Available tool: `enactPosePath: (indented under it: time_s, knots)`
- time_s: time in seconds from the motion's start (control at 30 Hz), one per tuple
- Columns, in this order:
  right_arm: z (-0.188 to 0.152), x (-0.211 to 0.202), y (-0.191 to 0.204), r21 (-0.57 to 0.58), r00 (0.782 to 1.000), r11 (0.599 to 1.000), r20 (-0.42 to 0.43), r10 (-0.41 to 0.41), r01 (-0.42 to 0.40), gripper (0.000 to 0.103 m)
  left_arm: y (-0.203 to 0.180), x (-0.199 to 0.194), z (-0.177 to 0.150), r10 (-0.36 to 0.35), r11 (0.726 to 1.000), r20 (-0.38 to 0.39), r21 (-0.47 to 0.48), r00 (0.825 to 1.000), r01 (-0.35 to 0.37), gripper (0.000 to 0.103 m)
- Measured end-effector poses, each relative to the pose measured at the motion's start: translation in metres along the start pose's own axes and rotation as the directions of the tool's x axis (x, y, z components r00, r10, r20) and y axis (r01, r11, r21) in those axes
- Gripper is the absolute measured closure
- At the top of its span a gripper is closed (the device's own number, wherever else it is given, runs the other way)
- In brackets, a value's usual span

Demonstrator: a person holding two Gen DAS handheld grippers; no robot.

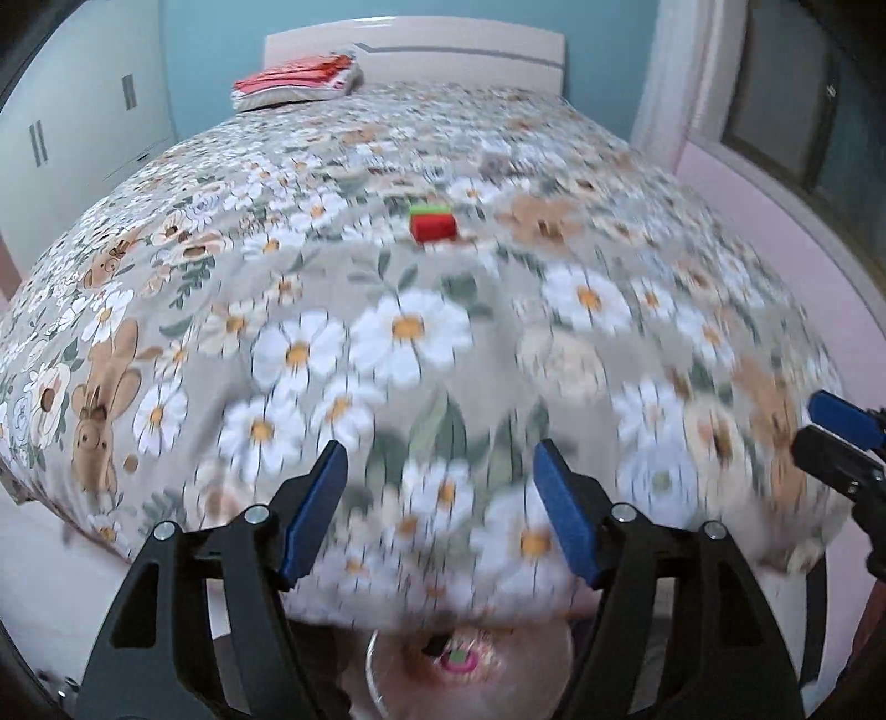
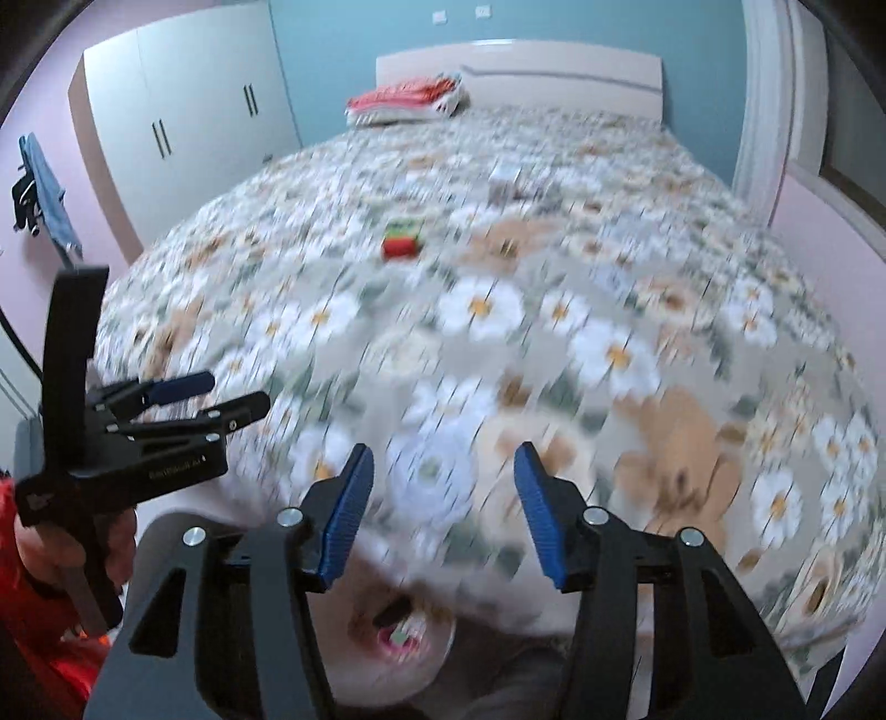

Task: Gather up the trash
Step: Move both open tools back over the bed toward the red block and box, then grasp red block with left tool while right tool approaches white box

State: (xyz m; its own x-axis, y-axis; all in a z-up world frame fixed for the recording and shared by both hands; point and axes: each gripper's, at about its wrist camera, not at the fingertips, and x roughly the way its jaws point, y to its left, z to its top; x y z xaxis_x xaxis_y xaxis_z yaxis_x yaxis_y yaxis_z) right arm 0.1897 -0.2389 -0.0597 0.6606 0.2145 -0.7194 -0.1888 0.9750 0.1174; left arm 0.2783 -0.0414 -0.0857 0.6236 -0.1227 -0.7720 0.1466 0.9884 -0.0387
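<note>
A small red and green box [image 1: 433, 223] [image 2: 403, 239] lies near the middle of the flower-patterned bed [image 1: 221, 266]. Farther back on the bed is a pale, blurred packet [image 2: 506, 180]. My left gripper [image 1: 441, 447] hangs over the bed's near end, open with nothing between its blue pads. My right gripper [image 2: 443, 451] is also open and empty. Each shows in the other's view: the right gripper [image 1: 809, 420] at the right edge, the left gripper [image 2: 238, 392] at the left. Below both, a round pale bin [image 1: 376, 664] [image 2: 443, 637] holds something pink.
Folded red and white bedding [image 1: 299, 83] lies by the white headboard [image 1: 443, 50]. A white wardrobe [image 2: 183, 127] stands left of the bed, and a blue cloth [image 2: 47, 194] hangs on the wall. A hand in a red sleeve [image 2: 33, 554] holds the left gripper.
</note>
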Motion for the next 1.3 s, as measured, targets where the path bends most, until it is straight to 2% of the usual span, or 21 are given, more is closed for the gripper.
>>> enactPosePath:
  time_s: [0.17,0.3,0.43,0.67,0.93,1.03,1.3]
  knots:
    - [0.045,0.007,-0.025,0.010,0.998,1.000,0.053,-0.016,0.015,0.044,-0.001,0.031,0.037,0.015,0.998,0.033,-0.066,0.999,-0.013,0.034]
    - [0.078,0.021,-0.047,0.034,0.997,0.999,0.074,0.000,-0.003,0.043,-0.001,0.059,0.062,0.025,0.994,0.047,-0.108,0.999,-0.020,0.033]
    - [0.129,0.048,-0.064,0.033,0.993,0.997,0.097,0.064,-0.067,0.043,0.002,0.092,0.082,0.032,0.989,0.042,-0.144,0.999,-0.026,0.033]
    - [0.192,0.107,-0.067,-0.001,0.984,0.995,0.148,0.096,-0.097,0.037,0.013,0.136,0.106,0.008,0.973,0.076,-0.229,0.997,0.010,0.033]
    - [0.230,0.194,-0.075,0.050,0.990,0.992,0.083,0.116,-0.120,0.037,0.011,0.173,0.125,0.002,0.963,0.083,-0.270,0.997,0.020,0.032]
    - [0.240,0.221,-0.077,0.058,0.992,0.992,0.064,0.112,-0.116,0.037,0.011,0.188,0.132,-0.008,0.954,0.062,-0.300,0.998,0.026,0.032]
    - [0.252,0.268,-0.080,0.056,0.992,0.991,0.043,0.122,-0.125,0.037,0.012,0.206,0.141,0.022,0.945,0.057,-0.327,0.998,-0.002,0.034]
